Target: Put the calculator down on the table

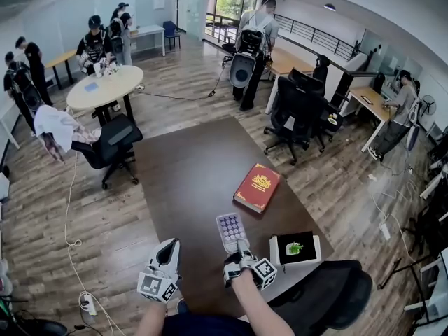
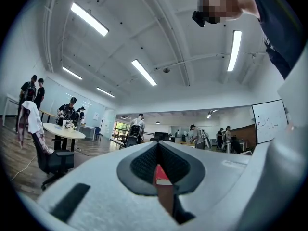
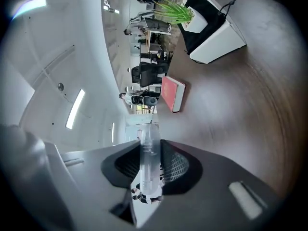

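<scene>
**Left to right.** Left gripper [image 1: 170, 249]: jaws together, nothing between them. Right gripper [image 1: 240, 252]: clamped on the near end of the calculator [image 1: 232, 229], which juts forward from the jaws, keys up, over the brown table [image 1: 189, 180]. We cannot tell whether it touches the table. We judge it light, stiff and smooth-shelled, so likely to pivot, and a flat pinch across face and back suits it. Ahead of the right gripper lies a red book [image 1: 257, 186], and to its right a white box [image 1: 296, 247].
</scene>
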`<state>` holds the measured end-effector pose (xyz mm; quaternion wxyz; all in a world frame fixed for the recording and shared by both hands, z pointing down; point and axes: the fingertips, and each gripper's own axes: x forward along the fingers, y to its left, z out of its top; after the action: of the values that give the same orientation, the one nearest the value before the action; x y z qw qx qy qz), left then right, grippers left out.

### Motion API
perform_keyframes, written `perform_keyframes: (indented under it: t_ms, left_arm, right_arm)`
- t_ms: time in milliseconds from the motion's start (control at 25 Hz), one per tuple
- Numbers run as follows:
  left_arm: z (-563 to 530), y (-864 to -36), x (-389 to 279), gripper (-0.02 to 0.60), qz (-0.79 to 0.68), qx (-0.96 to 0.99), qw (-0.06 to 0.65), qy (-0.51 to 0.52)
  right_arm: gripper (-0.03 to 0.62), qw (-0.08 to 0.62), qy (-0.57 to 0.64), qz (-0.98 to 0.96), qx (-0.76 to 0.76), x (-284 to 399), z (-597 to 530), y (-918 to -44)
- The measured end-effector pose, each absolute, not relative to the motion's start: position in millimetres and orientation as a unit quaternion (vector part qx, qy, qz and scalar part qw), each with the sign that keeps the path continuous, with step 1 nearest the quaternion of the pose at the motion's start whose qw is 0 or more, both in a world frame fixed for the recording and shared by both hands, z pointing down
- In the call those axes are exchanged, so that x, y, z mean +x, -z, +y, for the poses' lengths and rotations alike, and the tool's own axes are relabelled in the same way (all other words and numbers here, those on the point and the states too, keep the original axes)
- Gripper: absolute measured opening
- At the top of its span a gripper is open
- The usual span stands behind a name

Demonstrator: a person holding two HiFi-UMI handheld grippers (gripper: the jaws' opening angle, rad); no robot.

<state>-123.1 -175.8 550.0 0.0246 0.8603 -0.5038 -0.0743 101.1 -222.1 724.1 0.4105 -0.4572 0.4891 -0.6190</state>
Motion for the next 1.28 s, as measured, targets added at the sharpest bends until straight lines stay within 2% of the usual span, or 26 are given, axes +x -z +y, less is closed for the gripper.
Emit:
perform_keyframes:
  t_ms: [560,840,1280]
  left_arm:
    - [-183.1,-554.8,-124.3,-0.005,-0.508,0.856,0.047,0.080]
    - [-185.2,-556.4,-128.8,-0.005,-0.514,0.850,0.071,0.091]
    - [-186.8,-568.8,-146.2,-0.005,-0.533,0.838,0.090,0.076]
  right_arm:
    - [0.109,0.396,0.620,0.472,-0.485,90.4,-276.6,-780.2]
    - [0.109,0.361,0.597,0.465,-0.544,89.5,-293.3,-849.4]
    - [0.109,0.325,0.612,0.456,-0.559,68.2,-317.6,-895.4]
